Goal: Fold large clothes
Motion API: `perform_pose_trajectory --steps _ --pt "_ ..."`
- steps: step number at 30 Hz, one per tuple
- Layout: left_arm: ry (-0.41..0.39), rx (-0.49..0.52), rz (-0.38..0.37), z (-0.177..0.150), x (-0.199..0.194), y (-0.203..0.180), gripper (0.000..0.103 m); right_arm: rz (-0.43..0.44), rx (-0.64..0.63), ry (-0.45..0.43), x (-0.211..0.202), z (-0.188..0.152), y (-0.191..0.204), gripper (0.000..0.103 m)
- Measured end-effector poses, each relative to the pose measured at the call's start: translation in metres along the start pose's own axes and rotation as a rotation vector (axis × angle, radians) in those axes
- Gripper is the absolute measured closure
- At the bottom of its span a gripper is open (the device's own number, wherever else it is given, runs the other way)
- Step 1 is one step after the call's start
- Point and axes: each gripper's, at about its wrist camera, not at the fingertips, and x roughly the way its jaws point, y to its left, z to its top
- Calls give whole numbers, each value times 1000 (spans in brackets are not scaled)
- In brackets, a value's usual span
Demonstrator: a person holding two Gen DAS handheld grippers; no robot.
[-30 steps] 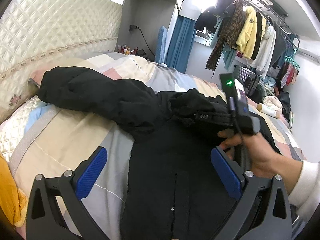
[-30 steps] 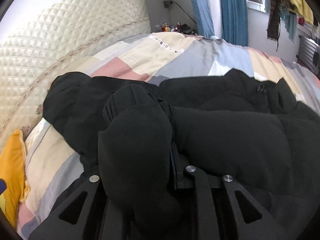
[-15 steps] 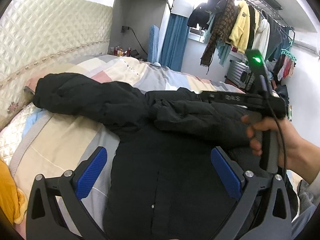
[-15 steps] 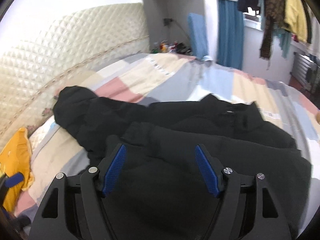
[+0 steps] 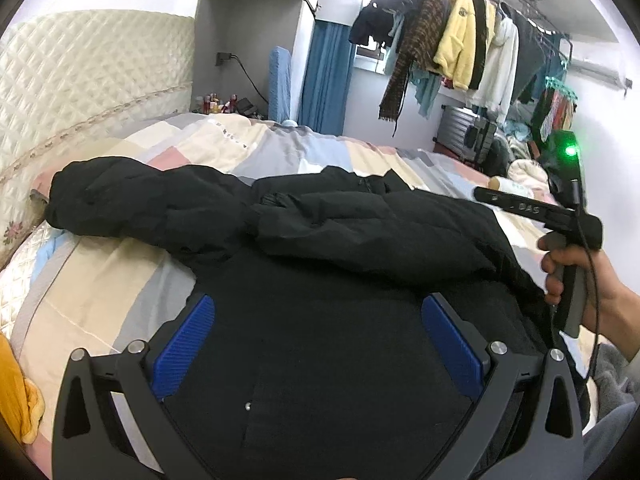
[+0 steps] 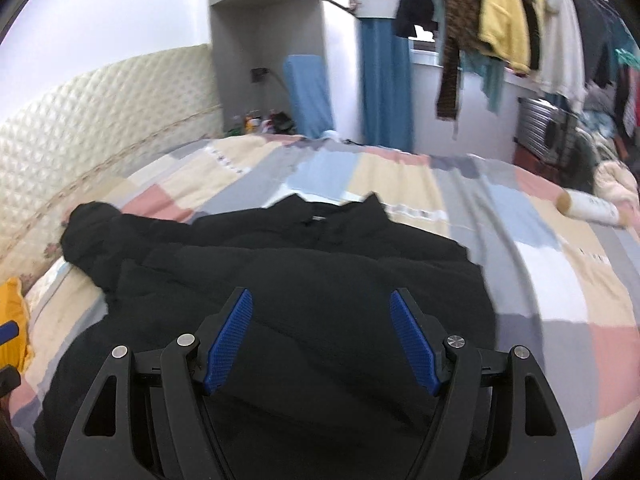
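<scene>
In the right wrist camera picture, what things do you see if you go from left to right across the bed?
Yellow cloth → black jacket → pale bottle lying on the patchwork bedspread.

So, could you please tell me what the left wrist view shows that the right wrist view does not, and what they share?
Only the left wrist view shows the person's hand holding the right gripper's handle, with its green light lit, and the open left gripper. Only the right wrist view shows the open right gripper head-on, nothing between its pads, and the whole pale bottle. Both show the black jacket on the patchwork bedspread, one sleeve folded across, and the hanging clothes.
</scene>
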Motion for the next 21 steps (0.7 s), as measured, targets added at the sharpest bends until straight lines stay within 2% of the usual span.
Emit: perform_pose_trajectory --steps 9,15,18,21 --pt "37 27 12 -10 17 -16 0 -64 119 -5 -5 -45 -69 33" --pt "35 27 44 -21 29 -17 0 -83 188 32 -4 -70 -100 32" --pt "38 9 47 -23 33 -14 0 -74 164 69 3 -84 -102 32" --pt "24 -30 48 -20 37 -8 0 -94 62 138 19 -93 -93 33"
